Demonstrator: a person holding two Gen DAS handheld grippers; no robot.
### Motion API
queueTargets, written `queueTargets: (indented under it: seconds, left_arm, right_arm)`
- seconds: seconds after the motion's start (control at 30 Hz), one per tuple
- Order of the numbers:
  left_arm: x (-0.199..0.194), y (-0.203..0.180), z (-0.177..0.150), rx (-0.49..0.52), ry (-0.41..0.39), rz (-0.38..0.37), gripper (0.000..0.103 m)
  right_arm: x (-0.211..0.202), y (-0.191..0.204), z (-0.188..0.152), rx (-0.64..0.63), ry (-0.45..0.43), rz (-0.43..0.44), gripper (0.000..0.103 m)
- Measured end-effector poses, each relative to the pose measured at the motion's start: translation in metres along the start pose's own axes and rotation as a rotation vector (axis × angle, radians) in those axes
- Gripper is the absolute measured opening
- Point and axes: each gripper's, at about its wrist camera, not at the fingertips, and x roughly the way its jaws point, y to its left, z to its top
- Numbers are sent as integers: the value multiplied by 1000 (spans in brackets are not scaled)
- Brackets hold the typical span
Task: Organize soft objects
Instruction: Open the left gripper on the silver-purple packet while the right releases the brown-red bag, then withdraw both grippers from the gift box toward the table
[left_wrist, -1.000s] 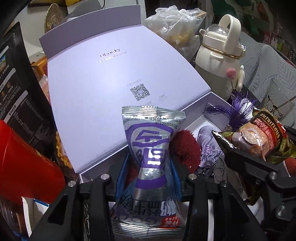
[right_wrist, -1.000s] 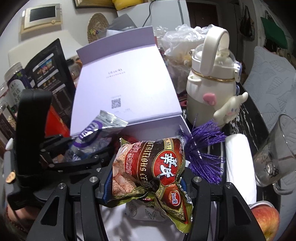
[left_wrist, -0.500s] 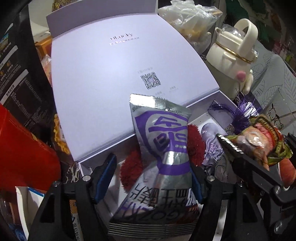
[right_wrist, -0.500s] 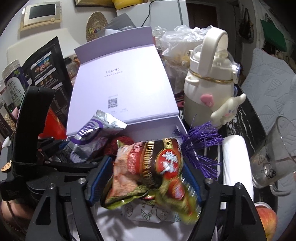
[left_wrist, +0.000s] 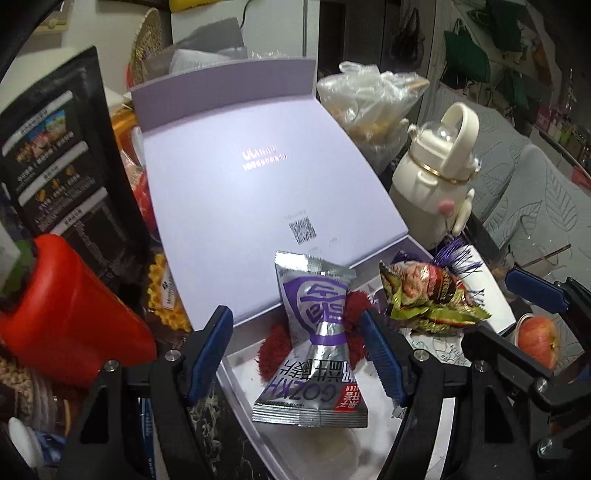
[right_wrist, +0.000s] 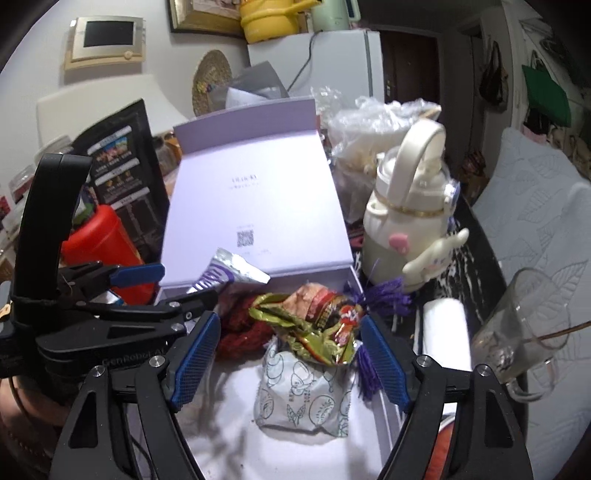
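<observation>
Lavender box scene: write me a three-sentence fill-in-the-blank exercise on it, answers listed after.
1. The silver packet has ____ lettering.
2. The lid of the lavender box stands ____.
3. The red-and-green snack bag lies in the box on top of a ____ patterned pouch.

Missing words: purple; open; white

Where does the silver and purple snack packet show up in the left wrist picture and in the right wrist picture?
Left wrist view: the silver and purple snack packet stands centre-low, between the open left claw's blue pads, in the box.
Right wrist view: only its top pokes up left of centre, behind the left claw's black arm.
Shared landmark: the QR code on the lavender box lid, just above the packet.
</observation>
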Motion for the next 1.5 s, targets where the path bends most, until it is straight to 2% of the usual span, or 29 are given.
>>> queueTargets:
  seconds: [0.4,0.53,0.77,1.03,1.5]
  left_arm:
    - [-78,-13,16,14,-149,17,72]
    - [-105,-19,11,34,-205,41,74]
    - [-150,-28,-3,64,-274,9,75]
    - [-186,-33,-24,95,-316,-6,75]
    - [-223,-45,-68,145,-346,-76,75]
  right_arm:
    - [-75,4,15,-4,-125,-28,80]
    - [-101,10,13,-15,-155,-46,80]
    - [-141,23,5,-22,-189,-70,83]
    - [-177,39,-14,-33,-226,-86,84]
    - [-220,56,-63,-27,-242,-125,86]
